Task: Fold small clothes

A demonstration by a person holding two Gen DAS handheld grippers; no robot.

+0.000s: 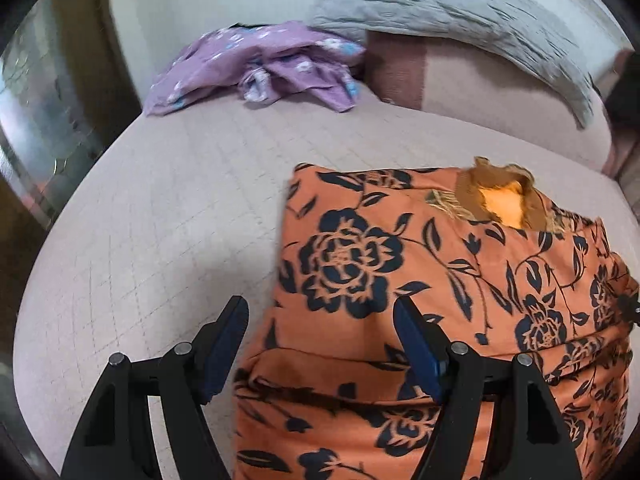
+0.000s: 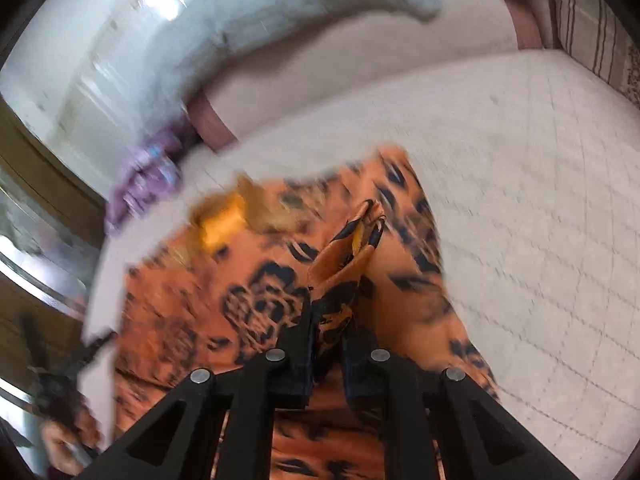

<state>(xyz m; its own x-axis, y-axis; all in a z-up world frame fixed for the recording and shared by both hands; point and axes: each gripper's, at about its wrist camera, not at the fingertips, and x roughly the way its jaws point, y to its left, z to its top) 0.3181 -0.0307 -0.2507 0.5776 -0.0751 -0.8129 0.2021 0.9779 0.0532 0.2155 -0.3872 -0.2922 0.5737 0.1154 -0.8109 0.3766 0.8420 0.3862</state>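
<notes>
An orange garment with dark blue flowers (image 1: 420, 280) lies partly folded on the pale quilted bed (image 1: 160, 208), its neck opening at the far side. My left gripper (image 1: 320, 320) hangs open over the garment's left edge, one finger above the bed, the other above the cloth, nothing pinched. In the blurred right wrist view my right gripper (image 2: 328, 316) is shut on a bunched fold of the orange garment (image 2: 348, 248), which stands up between its fingers above the rest of the cloth.
A crumpled purple floral garment (image 1: 256, 68) lies at the far left of the bed. A grey pillow (image 1: 460, 12) rests on a pink bolster at the head. A wardrobe door stands left of the bed. A person's hand (image 2: 60, 444) shows at lower left.
</notes>
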